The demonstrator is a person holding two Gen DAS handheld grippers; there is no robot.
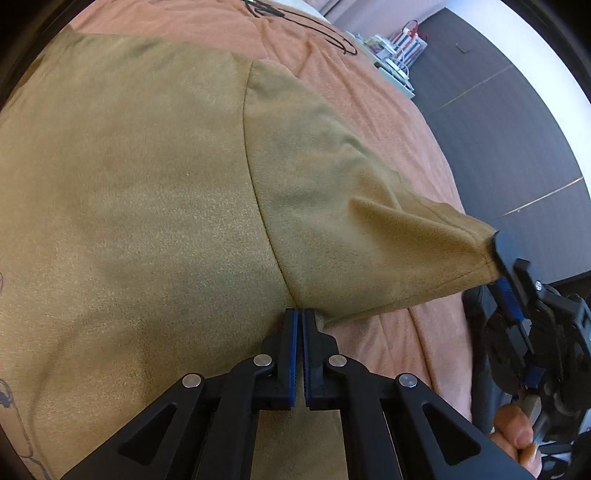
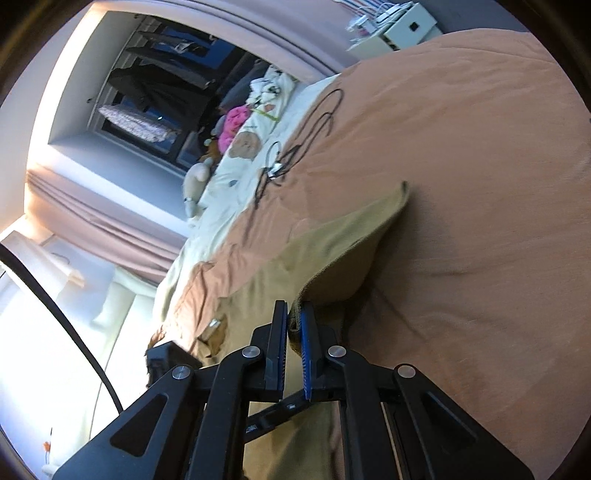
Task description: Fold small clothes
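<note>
An olive-tan shirt [image 1: 147, 192] lies spread on the orange bedspread [image 1: 369, 118]. My left gripper [image 1: 300, 314] is shut on the shirt at the armpit, where the sleeve seam meets the body. My right gripper [image 1: 496, 254] shows at the right edge of the left wrist view, shut on the sleeve cuff [image 1: 454, 243] and holding it lifted off the bed. In the right wrist view the right gripper [image 2: 293, 314] pinches the cuff hem, and the sleeve [image 2: 351, 243] stretches away over the bedspread [image 2: 480, 184].
A black cable [image 2: 314, 125] lies on the bedspread near a cream sheet [image 2: 243, 162] with soft toys. A white bedside unit [image 2: 399, 29] with chargers stands beyond the bed. Dark floor [image 1: 517, 129] runs along the bed's right side.
</note>
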